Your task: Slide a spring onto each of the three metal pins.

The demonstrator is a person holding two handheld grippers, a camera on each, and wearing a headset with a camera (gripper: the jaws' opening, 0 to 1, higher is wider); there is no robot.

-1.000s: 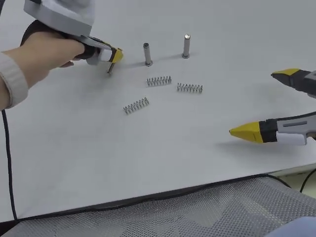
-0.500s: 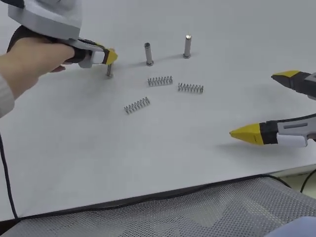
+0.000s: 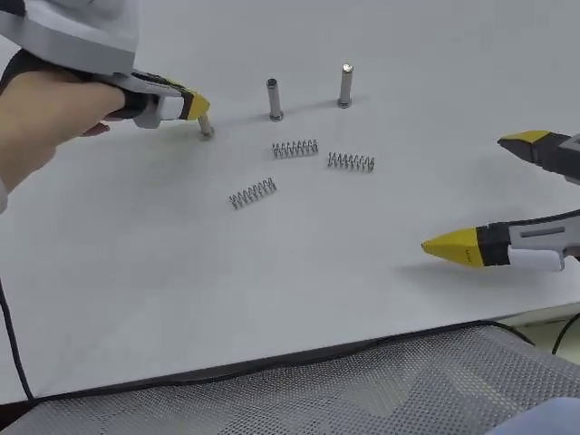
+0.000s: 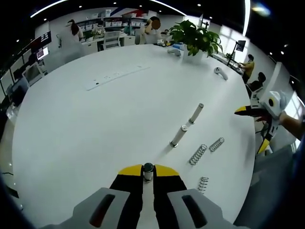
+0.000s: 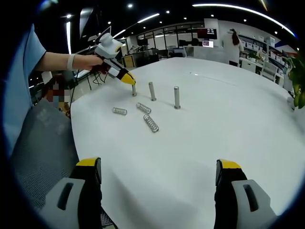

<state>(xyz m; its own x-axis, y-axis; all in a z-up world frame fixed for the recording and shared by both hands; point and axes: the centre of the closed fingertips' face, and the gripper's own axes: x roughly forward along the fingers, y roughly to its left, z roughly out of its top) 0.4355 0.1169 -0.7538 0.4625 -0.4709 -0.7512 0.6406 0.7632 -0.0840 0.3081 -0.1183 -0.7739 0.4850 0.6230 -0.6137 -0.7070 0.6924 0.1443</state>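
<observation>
1. Left gripper view: the left tool (image 4: 148,168) is closed narrow on the top of the near pin (image 4: 148,171). In the head view this pin leans slightly, its foot apparently on the table (image 3: 136,272).
2. The right tool (image 5: 158,167) stands wide open and holds nothing, well apart from the work toward 4 o'clock in the head view.
3. The middle pin (image 3: 275,100) and the far pin (image 3: 345,85) stand upright and bare, toward 3 o'clock from the near pin.
4. Three springs lie flat, none on a pin: the left spring (image 3: 252,193), the centre spring (image 3: 294,148) and the right spring (image 3: 350,161). Their long axes run roughly 9-to-3.
5. Judgement: the right spring lies at 10 o'clock from the free right tool. Any spring must be turned from flat to upright before it will pass over a pin.
</observation>
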